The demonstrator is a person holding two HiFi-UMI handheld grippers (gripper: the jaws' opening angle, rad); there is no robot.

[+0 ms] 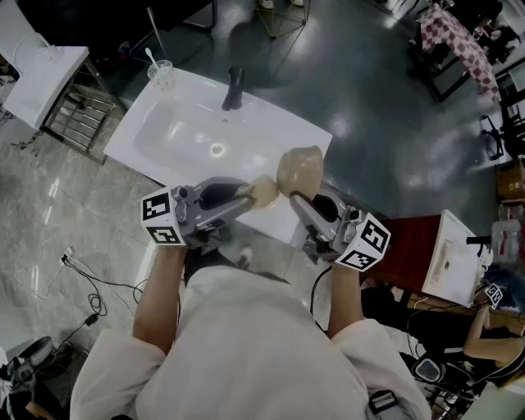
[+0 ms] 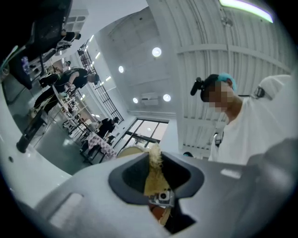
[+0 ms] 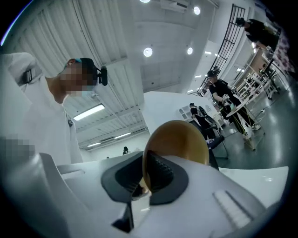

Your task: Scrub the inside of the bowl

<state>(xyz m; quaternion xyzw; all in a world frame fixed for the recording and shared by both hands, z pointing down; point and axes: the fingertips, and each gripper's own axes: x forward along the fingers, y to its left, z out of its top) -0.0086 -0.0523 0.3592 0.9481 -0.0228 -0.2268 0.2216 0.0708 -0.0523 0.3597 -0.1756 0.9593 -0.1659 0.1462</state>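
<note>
Hard to make out first: from the head view the bowl (image 1: 301, 169) shows only 1 rounded beige side, so I can't tell which way its inside faces. The scrubber (image 1: 264, 190) tip sits right at the bowl's lower-left edge. It's touching or just beside, can't say which. Both hands are hidden under the grippers; only forearms and a white top show.

Markings: each gripper carries a cube w/ black-and-white square patterns, 1 on the L (image 1: 162, 218) and 1 on the R (image 1: 363, 242). They're patterns only, nothing that reads as words.

L gripper (image 1: 246, 194): in its own view (image 2: 156, 167) the jaws are clamped on the scrubber (image 2: 153, 174), a yellowish fibrous strip whose frayed end pokes up past the jaw tips. A sliver of the bowl (image 2: 130, 150) shows just behind.

R gripper (image 1: 297, 200): in its own view (image 2: 0, 0)
</note>
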